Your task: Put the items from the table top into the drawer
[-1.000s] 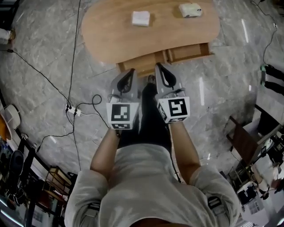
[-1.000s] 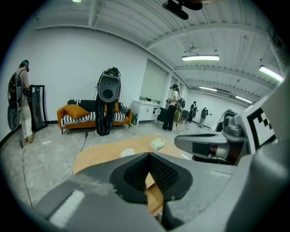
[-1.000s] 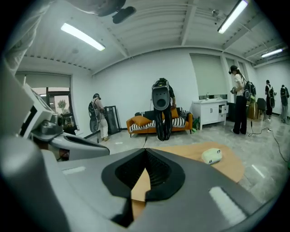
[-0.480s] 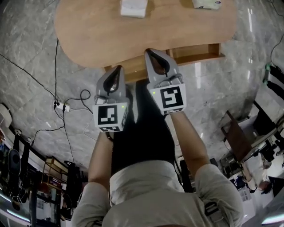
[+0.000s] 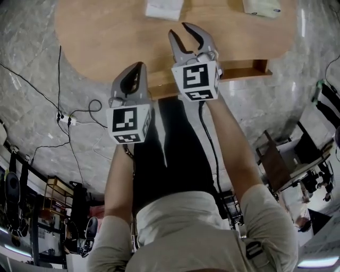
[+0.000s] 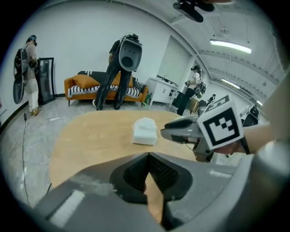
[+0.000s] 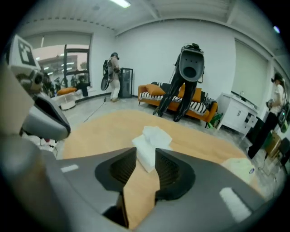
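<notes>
On the wooden table (image 5: 106, 42) lie a white tissue pack (image 5: 164, 8) and a pale green packet (image 5: 261, 6). Under the table's near edge an open drawer (image 5: 241, 71) sticks out. My right gripper (image 5: 184, 32) reaches over the table edge, its jaws opening with nothing between them; in the right gripper view (image 7: 146, 156) the tissue pack (image 7: 154, 132) lies beyond the gap and the green packet (image 7: 240, 167) at right. My left gripper (image 5: 139, 65) hangs at the table's near edge, shut and empty. In its own view (image 6: 148, 156) the pack (image 6: 145, 131) lies ahead.
A power strip (image 5: 66, 119) and cables lie on the marble floor at left. A brown chair (image 5: 273, 159) stands at right. Beyond the table are an orange sofa (image 6: 81, 84), a dark humanoid robot (image 6: 122, 68) and people standing about.
Both grippers have moved forward to the table, the right one out over its edge. The right jaws, shut before, now stand apart. The left jaws stay shut.
</notes>
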`<state>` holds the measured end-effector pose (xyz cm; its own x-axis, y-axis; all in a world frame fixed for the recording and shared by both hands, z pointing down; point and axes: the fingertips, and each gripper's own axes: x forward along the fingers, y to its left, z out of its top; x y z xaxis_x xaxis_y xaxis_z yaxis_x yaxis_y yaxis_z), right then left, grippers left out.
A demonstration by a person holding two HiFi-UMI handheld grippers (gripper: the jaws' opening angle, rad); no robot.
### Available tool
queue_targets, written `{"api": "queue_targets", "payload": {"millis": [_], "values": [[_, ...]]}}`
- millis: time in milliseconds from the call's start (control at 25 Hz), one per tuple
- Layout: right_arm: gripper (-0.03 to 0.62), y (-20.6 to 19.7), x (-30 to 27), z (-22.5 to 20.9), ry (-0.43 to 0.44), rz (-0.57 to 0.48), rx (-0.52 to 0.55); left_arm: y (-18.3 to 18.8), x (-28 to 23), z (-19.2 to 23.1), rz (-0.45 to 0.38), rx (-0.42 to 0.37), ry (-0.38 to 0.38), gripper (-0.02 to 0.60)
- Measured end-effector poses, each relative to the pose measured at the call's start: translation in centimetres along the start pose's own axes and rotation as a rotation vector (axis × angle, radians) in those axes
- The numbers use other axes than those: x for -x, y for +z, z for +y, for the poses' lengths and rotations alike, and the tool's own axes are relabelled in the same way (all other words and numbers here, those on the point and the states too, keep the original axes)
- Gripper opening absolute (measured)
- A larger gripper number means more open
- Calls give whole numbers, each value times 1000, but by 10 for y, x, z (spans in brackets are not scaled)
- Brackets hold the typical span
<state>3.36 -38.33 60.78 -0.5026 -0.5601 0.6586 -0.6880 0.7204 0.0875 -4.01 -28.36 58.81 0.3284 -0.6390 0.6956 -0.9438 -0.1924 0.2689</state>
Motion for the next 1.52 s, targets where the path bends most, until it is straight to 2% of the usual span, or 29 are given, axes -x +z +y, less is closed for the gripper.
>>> {"api": "queue_targets", "payload": {"millis": [240,400,440,560,640,760,1160,1520], "values": [[141,-17,-41,-6,-22,120,260,-3,-3,11,17,32,17,20],[155,-36,-61,-2,-12,201,315,-6,-5,12,24,41,15,20],[141,-39,-65,-4,-17,216,331,-8,-6,12,27,39,11,18],[35,-37,-69,-2,-19,210,414,-13,-5,15,39,24,-1,19],[17,-29,-65,5,-1,175,409,-16,-3,18,42,22,-5,19],[13,-21,-52,11,3,139,345,-19,0,21,40,36,-8,20],[9,-21,-6,62,20,103,271,-36,26,27,31,28,-21,20],[9,-34,28,140,85,90,295,-93,66,67,69,84,46,19]]}}
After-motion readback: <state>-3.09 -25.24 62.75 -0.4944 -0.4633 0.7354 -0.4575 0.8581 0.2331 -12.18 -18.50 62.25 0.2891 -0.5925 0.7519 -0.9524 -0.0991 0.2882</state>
